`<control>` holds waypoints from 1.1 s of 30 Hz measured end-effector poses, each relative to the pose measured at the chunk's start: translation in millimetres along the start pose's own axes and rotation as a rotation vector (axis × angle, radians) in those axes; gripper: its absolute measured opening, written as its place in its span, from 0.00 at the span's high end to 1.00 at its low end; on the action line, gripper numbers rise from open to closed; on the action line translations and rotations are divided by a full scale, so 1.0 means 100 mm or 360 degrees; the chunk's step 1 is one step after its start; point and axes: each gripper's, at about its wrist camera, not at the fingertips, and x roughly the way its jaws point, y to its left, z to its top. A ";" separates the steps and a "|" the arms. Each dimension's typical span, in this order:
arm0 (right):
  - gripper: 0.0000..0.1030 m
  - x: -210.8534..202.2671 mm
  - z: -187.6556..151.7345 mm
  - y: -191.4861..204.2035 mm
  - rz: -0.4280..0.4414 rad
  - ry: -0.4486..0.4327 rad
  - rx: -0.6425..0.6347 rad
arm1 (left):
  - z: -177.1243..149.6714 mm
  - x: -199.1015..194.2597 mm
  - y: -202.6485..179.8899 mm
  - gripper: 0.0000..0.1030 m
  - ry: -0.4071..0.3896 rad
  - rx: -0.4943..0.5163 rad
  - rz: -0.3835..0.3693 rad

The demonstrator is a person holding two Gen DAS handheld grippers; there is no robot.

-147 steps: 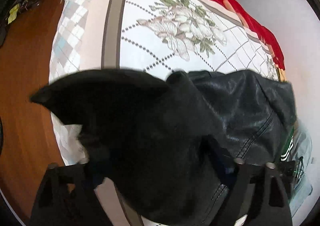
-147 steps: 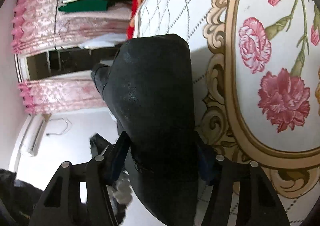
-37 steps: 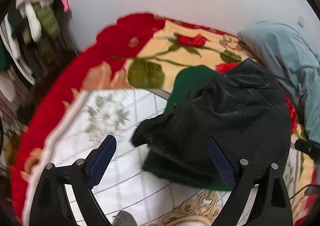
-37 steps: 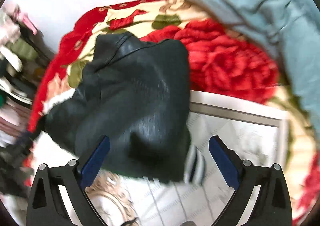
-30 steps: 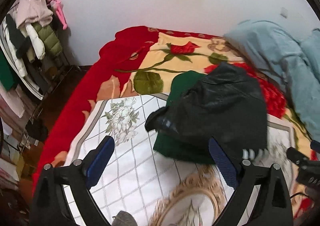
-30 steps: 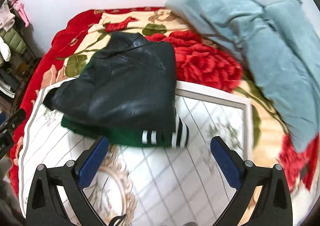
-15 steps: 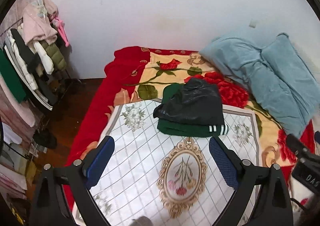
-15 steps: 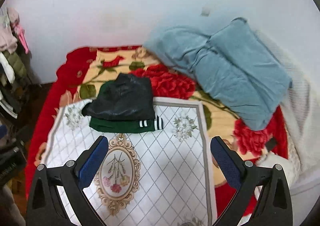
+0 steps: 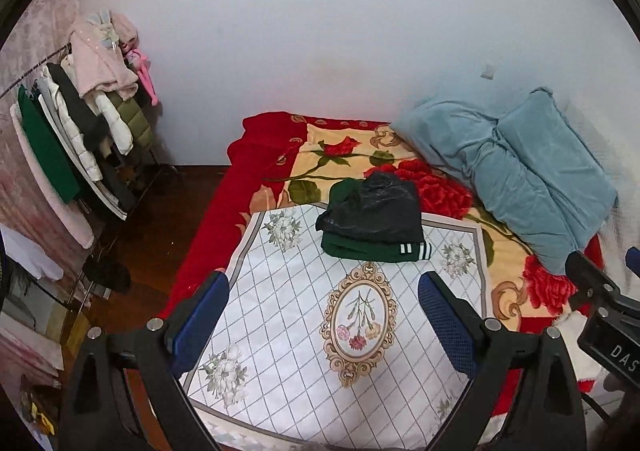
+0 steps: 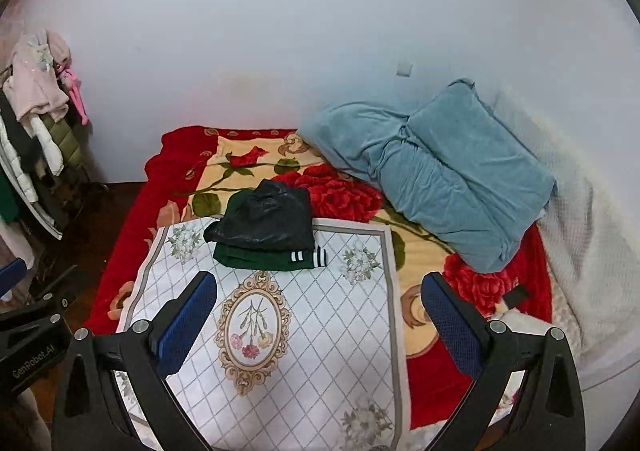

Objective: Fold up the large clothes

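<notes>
Black jacket (image 9: 374,213) folded atop green garment (image 9: 362,249), blue pillows (image 9: 516,175) nearby; both grippers wide apart, w/o load.

Both grippers held wide apart, nothing between fingers: left gripper (image 9: 323,317), right gripper (image 10: 318,315). White diamond-pattern cloth (image 9: 280,331) on the bed lies bare in front of both, free path up to the folded stack: black leather jacket (image 9: 374,211) on green garment (image 9: 360,247), at the cloth's far edge. Blue pillows (image 10: 440,171) block the far right corner, just beyond the stack's right. White blanket (image 10: 592,251) fills the right edge. Clothes rack (image 9: 72,139) crowds the left wall; strip of wood floor (image 9: 160,219) between rack and bed. Wall closes the far side.
</notes>
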 end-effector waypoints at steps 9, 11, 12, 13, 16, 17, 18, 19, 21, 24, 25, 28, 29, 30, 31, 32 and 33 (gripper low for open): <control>0.00 -0.61 -0.01 -0.18 -0.0020 -0.0061 0.0015 | -0.04 -0.39 -0.07 0.06 -0.0041 0.0009 -0.0023; 0.00 -0.71 -0.01 -0.20 -0.0020 -0.0081 0.0010 | -0.04 -0.44 -0.08 0.06 -0.0050 -0.0001 -0.0032; 0.00 -0.75 -0.02 -0.21 -0.0017 -0.0086 0.0010 | -0.04 -0.47 -0.08 0.06 -0.0061 -0.0002 -0.0031; 0.00 -0.78 -0.01 -0.23 -0.0015 -0.0089 0.0010 | -0.05 -0.50 -0.08 0.06 -0.0067 0.0002 -0.0031; 0.00 -0.85 0.00 -0.26 -0.0007 -0.0099 0.0011 | -0.05 -0.57 -0.09 0.06 -0.0095 0.0005 -0.0023; 0.00 -0.86 0.00 -0.26 -0.0004 -0.0101 0.0009 | -0.06 -0.60 -0.10 0.06 -0.0101 0.0007 -0.0021; 0.00 -0.86 0.00 -0.27 0.0000 -0.0100 0.0008 | -0.07 -0.62 -0.10 0.06 -0.0109 0.0006 -0.0018; 0.00 -0.89 -0.01 -0.28 0.0004 -0.0101 0.0009 | -0.08 -0.63 -0.10 0.06 -0.0114 0.0005 -0.0017; 0.00 -0.92 -0.02 -0.27 0.0009 -0.0104 0.0004 | -0.10 -0.65 -0.10 0.06 -0.0121 0.0000 -0.0020; 0.00 -0.96 -0.03 -0.28 0.0024 -0.0106 0.0002 | -0.10 -0.66 -0.10 0.06 -0.0114 -0.0005 -0.0027; 0.00 -0.95 -0.02 -0.28 0.0026 -0.0109 0.0002 | -0.10 -0.67 -0.09 0.06 -0.0112 -0.0006 -0.0027; 0.00 -0.96 -0.01 -0.28 0.0044 -0.0109 0.0004 | -0.08 -0.67 -0.09 0.06 -0.0108 -0.0016 -0.0020; 0.00 -0.96 0.00 -0.28 0.0045 -0.0110 0.0006 | -0.08 -0.67 -0.08 0.06 -0.0109 -0.0022 -0.0013; 0.00 -0.96 0.01 -0.28 0.0044 -0.0111 0.0003 | -0.08 -0.68 -0.09 0.06 -0.0110 -0.0023 -0.0013; 0.00 -0.95 0.02 -0.28 0.0044 -0.0112 0.0000 | -0.08 -0.68 -0.09 0.06 -0.0112 -0.0023 -0.0017; 0.00 -0.96 0.03 -0.28 0.0045 -0.0114 -0.0001 | -0.08 -0.69 -0.09 0.06 -0.0114 -0.0022 -0.0015; 0.00 -0.95 0.04 -0.28 0.0046 -0.0116 -0.0002 | -0.08 -0.70 -0.09 0.06 -0.0119 -0.0023 -0.0010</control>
